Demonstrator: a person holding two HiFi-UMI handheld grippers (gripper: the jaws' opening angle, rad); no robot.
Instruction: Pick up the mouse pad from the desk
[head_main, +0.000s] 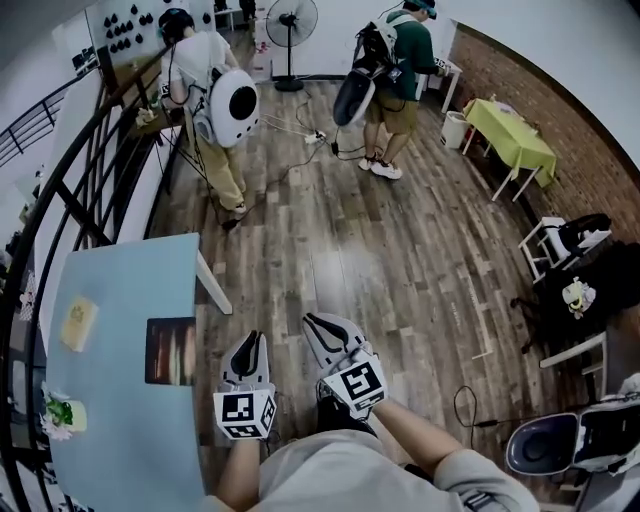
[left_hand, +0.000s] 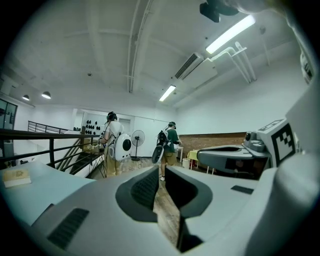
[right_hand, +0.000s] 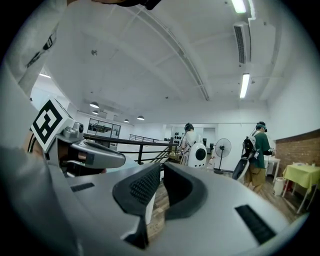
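Your desk (head_main: 120, 300) runs off the lower left edge of the head view. On it, the print of the mouse pad (head_main: 170, 351) is too blurred to read, and the small yellowish item (head_main: 78, 322) and the green thing (head_main: 60, 412) at far left are too small to tell. In the left gripper view, the left gripper (left_hand: 162, 172) fills the lower half of the frame with its own body, leaving only a corner of the desk showing at left.

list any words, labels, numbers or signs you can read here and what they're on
None can be read.
left marker cube, right marker cube: black-and-white square codes, no letters
tan card on the blue desk: print too small
mouse pad: dark picture, no legible words
person's light clothing: print blurred
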